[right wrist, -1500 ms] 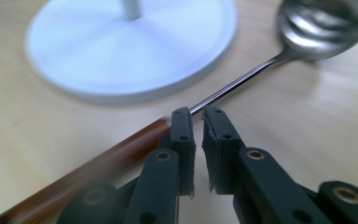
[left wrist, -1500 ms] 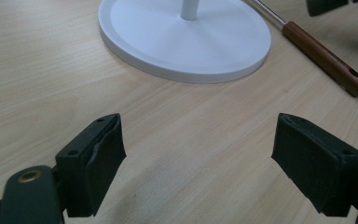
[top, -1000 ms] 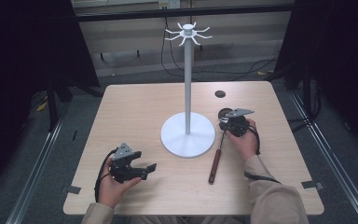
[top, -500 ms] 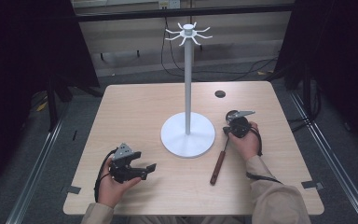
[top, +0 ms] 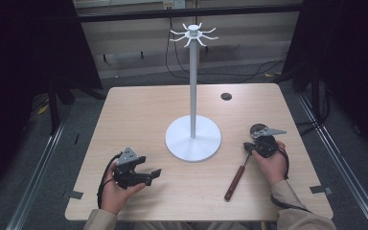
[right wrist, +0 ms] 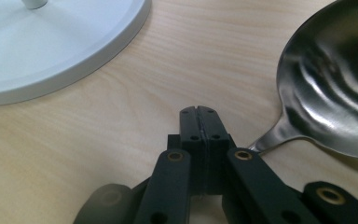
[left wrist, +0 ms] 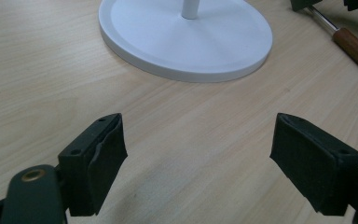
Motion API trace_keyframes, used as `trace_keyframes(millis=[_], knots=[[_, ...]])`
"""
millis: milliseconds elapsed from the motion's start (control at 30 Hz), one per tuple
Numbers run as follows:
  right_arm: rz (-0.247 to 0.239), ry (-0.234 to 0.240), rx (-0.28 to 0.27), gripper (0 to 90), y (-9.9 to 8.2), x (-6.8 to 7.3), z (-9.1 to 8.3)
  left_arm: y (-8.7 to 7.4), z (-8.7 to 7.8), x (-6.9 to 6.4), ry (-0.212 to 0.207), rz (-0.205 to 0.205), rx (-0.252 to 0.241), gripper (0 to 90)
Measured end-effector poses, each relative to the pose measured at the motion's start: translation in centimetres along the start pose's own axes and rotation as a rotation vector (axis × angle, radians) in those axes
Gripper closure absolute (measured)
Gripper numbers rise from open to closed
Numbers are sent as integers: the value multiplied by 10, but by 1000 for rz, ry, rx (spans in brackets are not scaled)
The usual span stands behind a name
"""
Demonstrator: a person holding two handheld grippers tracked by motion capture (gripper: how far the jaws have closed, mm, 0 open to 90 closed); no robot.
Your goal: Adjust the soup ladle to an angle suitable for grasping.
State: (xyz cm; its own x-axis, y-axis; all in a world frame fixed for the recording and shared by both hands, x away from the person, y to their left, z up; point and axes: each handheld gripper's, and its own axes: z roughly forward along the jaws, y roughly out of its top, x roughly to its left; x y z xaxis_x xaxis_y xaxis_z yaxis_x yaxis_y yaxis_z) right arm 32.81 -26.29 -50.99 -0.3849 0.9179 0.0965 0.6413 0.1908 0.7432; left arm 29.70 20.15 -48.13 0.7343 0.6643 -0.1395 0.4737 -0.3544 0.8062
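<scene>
At the near left of the pale wooden table, left gripper unmoved, jaws spread wide, nothing between. Farther right, right gripper shifted rightward and nearer, jaws clenched empty. Wooden-handled steel spoon shifted alongside; in right gripper view, neck just beside the jaws. Beyond, white round-based stand unchanged.
</scene>
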Motion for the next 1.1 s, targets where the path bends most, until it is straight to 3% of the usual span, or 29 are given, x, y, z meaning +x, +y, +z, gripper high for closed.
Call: trace_keyframes(millis=[200,333,467,567,833,933,1100], knots=[[-1,-24,24,900,-6,2,-11,1,0,-3,-2,0,2,175],[0,-13,14,891,-10,1,-16,1,1,-3,-4,9,2,175],[-19,11,-39,878,-10,1,-26,1,1,-3,2,7,11,172],[-47,32,-47,900,-13,5,-39,0,2,-2,-4,9,10,164],[-105,79,14,900,-27,18,-59,1,0,-2,5,-4,-10,136],[-105,94,33,900,-34,21,-60,1,-1,-1,6,0,-7,126],[-145,121,73,900,-38,31,-55,1,-1,-1,7,-3,-12,118]])
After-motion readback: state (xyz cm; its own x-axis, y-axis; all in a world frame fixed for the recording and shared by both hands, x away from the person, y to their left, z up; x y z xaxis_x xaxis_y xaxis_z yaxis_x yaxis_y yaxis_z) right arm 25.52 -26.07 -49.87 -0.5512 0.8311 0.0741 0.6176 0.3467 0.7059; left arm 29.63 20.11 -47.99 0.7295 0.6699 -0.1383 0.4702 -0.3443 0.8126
